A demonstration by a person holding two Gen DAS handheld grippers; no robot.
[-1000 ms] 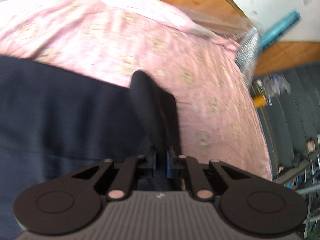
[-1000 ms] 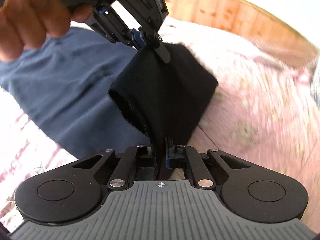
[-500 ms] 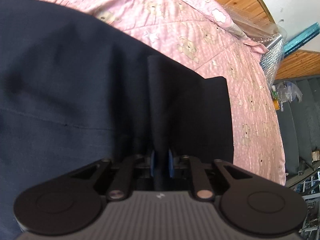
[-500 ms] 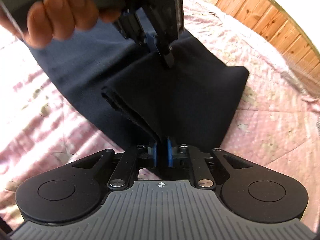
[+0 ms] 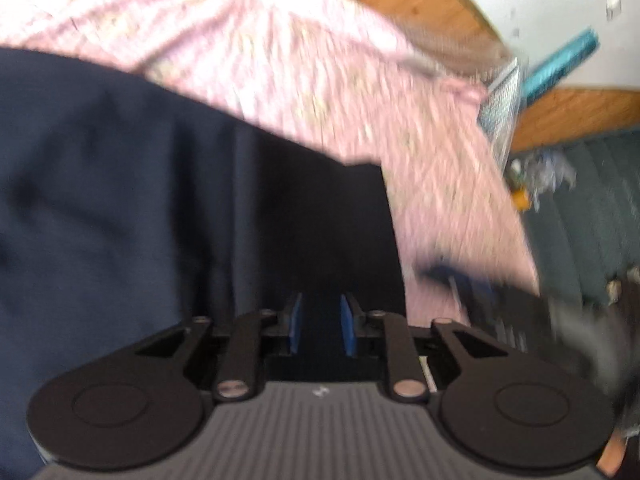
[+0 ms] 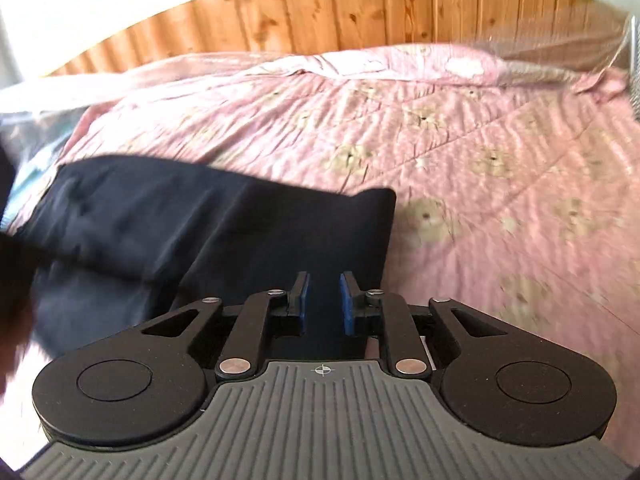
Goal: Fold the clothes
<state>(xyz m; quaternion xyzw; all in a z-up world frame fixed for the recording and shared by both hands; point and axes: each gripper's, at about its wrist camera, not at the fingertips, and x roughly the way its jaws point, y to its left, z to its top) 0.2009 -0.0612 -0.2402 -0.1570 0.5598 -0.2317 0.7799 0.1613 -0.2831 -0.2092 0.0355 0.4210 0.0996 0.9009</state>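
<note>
Lying on a pink quilt [image 6: 480, 128] by wood panelling [image 6: 360, 4], the dark garment [image 6: 200, 216] seems free of both parted tools [image 5: 319, 324] [image 6: 323, 304].

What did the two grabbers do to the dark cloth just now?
Both let go. The left gripper and right gripper were pinching the folded end of the dark garment a moment ago; now their jaws are open and the cloth lies flat on the pink bedspread, with the folded part laid over the rest. Both views are blurred, so the grippers seem to be moving off. The bedspread stayed as it was.
</note>
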